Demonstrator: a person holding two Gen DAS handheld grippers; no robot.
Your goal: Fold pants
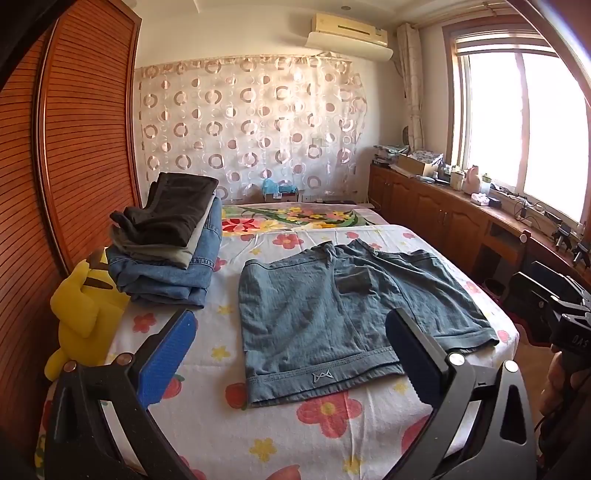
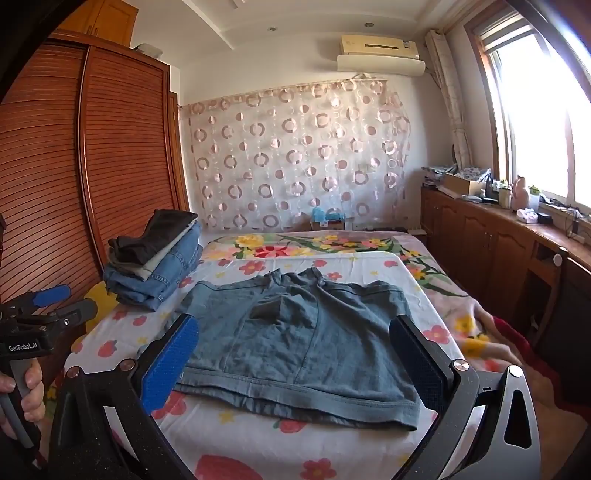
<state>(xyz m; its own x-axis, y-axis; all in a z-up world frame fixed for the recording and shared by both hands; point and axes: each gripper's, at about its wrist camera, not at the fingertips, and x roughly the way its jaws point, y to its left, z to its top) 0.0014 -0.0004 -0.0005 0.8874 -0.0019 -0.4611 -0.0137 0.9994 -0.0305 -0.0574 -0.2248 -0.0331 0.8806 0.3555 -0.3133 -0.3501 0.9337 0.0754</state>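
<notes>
The blue-grey denim shorts lie flat near the middle of the bed, already folded into a compact rectangle, a dark pocket patch facing up and the hem toward the near edge. They rest on a white sheet printed with red and yellow flowers; a second floral blanket covers the far end of the bed. To the far left sits one stack of folded clothes: blue jeans at the bottom, a pale grey piece in the middle, dark trousers on top. One yellow plush toy lies just beside the stack at the left edge. A slatted wooden wardrobe lines the left wall, a circle-patterned curtain hangs at the far wall under one air conditioner, and low wooden cabinets run under the bright window on the right, holding a cardboard box whose contents cannot be made out. The left gripper and the right gripper both hover above the near edge with jaws spread wide, holding nothing.
</notes>
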